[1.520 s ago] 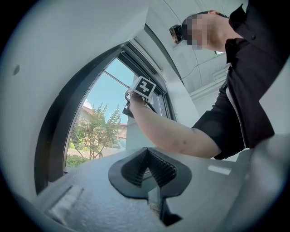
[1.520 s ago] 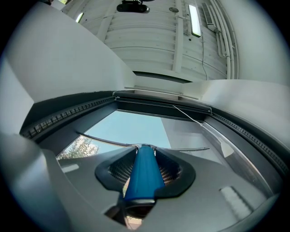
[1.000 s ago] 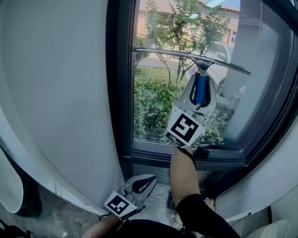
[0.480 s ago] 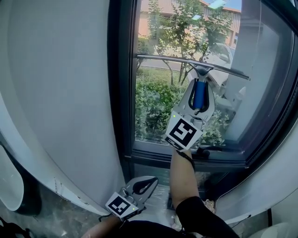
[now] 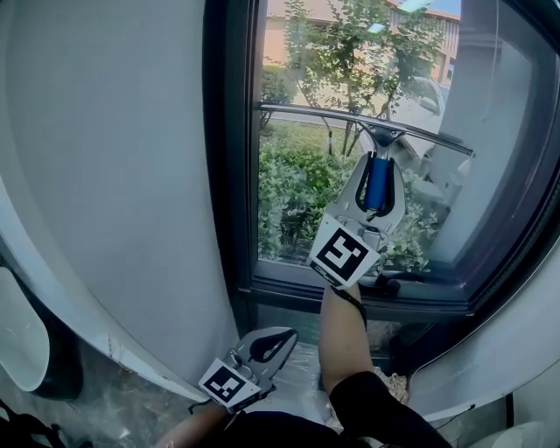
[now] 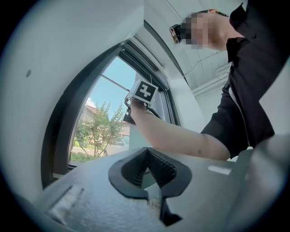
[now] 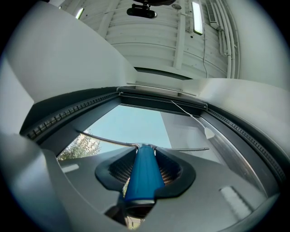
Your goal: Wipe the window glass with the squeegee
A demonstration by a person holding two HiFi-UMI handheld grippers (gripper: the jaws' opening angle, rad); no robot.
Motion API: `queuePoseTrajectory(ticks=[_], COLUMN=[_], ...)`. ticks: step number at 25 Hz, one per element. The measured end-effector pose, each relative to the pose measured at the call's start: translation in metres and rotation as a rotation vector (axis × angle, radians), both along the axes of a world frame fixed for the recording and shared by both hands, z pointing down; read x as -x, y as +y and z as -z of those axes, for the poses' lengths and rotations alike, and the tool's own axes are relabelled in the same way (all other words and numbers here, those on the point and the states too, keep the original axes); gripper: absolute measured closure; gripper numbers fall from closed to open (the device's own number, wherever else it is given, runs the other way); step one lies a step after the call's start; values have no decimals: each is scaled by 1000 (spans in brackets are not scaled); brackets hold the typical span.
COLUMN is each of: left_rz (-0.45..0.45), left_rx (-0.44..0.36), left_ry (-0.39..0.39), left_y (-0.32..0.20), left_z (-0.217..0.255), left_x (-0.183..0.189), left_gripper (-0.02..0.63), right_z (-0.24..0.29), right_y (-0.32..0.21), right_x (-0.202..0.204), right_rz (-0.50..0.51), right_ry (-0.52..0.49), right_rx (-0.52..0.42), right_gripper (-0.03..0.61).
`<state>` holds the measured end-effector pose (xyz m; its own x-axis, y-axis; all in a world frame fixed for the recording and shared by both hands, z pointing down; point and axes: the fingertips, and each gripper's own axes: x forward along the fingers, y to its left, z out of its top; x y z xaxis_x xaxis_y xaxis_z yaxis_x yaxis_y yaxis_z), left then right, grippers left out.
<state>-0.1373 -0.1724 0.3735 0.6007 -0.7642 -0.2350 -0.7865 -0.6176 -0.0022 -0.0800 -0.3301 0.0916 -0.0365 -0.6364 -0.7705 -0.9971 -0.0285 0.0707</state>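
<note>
Against the window glass (image 5: 297, 219), right tool (image 5: 377, 159) pinches the squeegee (image 5: 377, 182), blade (image 5: 306, 111) reaching the frame (image 5: 229, 175); left tool (image 5: 287, 336) pressed together.

A white wall (image 5: 114, 175) meets a dark window frame (image 5: 229, 175); daylight comes through the window glass (image 5: 437, 210) — outside stand green shrubs (image 5: 293, 201), trees (image 5: 350, 44) and a reddish building (image 5: 306, 10). Overhead is a ribbed white ceiling (image 7: 154, 45) with a light strip (image 7: 196, 18)

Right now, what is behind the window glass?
Behind the window glass are green bushes, trees, a pale car and a building further back. The squeegee and the right gripper holding it cover part of the bushes, hiding whatever lies there.
</note>
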Motion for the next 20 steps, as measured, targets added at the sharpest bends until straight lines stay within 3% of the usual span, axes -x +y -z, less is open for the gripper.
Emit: queuePoseTrajectory(ticks=[20], left_rz=[15], left_rx=[16], left_ry=[17], left_y=[-6], left_z=[-6], left_x=[4], left_gripper=[615], right_z=[-22], right_y=[5], right_x=[-1], right_rz=[3], right_ry=[3], right_rx=[19], right_gripper=[443])
